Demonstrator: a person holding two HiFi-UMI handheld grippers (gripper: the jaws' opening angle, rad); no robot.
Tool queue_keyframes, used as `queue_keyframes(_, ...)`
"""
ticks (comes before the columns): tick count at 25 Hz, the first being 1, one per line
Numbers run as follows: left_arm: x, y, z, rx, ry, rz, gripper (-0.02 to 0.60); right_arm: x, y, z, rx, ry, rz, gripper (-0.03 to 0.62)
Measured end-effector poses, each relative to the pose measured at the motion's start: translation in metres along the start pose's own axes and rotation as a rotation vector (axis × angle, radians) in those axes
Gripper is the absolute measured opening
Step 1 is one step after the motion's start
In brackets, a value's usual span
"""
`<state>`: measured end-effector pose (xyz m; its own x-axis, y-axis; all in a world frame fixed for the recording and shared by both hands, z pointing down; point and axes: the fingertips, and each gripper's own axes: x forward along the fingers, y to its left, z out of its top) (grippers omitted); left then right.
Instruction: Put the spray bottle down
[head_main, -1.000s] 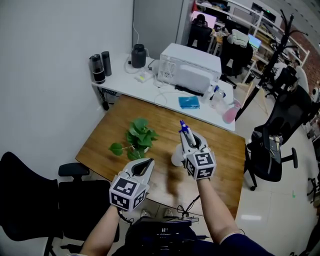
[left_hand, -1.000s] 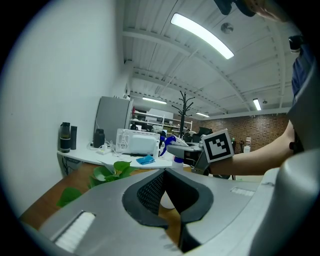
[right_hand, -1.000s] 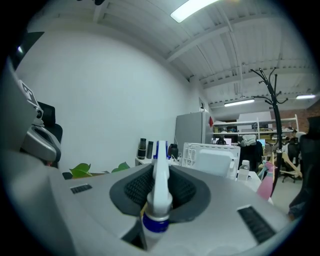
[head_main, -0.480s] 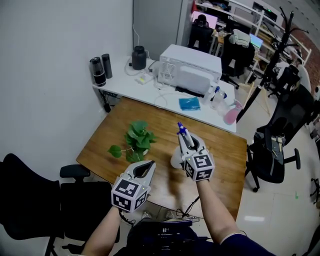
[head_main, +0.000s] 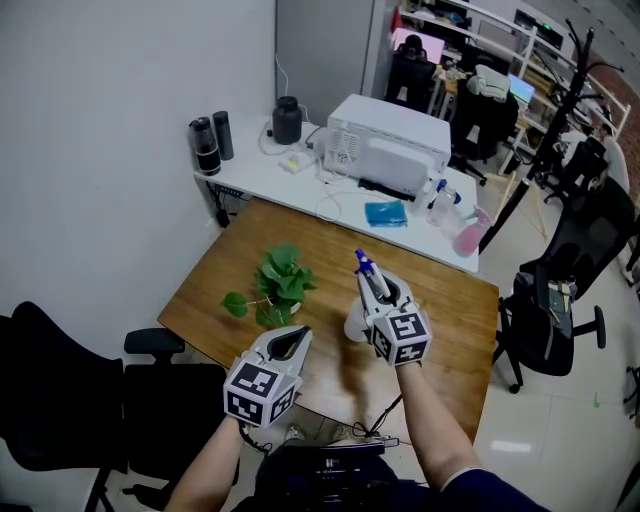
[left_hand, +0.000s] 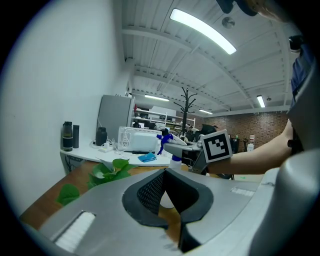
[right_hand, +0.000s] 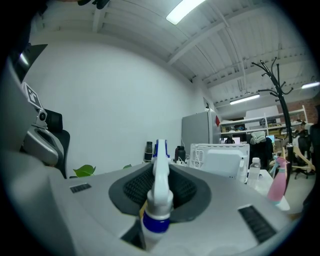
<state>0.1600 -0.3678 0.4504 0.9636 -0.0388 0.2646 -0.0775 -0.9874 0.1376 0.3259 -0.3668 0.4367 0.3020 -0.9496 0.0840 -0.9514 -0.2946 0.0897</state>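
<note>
spray bottle (head_main: 357, 318) is the thing to put down. it is just to the right of the plant in the head view, at the right gripper.

the wooden bench (head_main: 440, 300) is the biggest thing. it carries the plant (head_main: 280, 285) and gives the bottle a flat place to stand.

next come the two grippers. the left gripper (head_main: 300, 335) hangs on the near side of the plant, apart from the bottle. it has no job right now, so its fingers (left_hand: 150, 192) are closed together with nothing in them. the right gripper (head_main: 380, 285) is to the right of the plant and reaches out level, so that the bottle does not tip.

then the bottle. its long side goes straight up and down, with the round white body low and the head on top. the bottom looks to be on the bench or just over it. i cannot tell which.

last are the small parts. the right fingers (right_hand: 135, 187) lie one on each side of the bottle's head and look to touch it. they have just been opening a little, i think to let it go. the blue nozzle (head_main: 361, 262) points away from the person, the same way the fingers point.
</note>
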Motion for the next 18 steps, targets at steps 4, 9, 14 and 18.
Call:
queue_keyframes(4, -0.0017, 0.0008, -0.0021, -0.002, 0.004, 0.011, 0.008, -0.0002, -0.0026, -0.0005, 0.017, -0.004, 0.007, 0.096)
queue_keyframes(9, -0.0019, 0.0006, -0.0027, 0.002, 0.007, 0.015, 0.008, 0.0009, -0.0035, -0.0015, 0.067, -0.012, 0.025, 0.178)
queue_keyframes(14, -0.0018, -0.0007, -0.0021, 0.003, 0.008, 0.018, 0.008, 0.0003, -0.0044, -0.0014, 0.066, -0.01, 0.028, 0.178)
queue_keyframes(18, -0.0022, -0.0018, -0.0021, 0.001, 0.007, 0.02, 0.008, -0.0036, -0.0066, -0.0059, 0.065, 0.007, 0.022, 0.178)
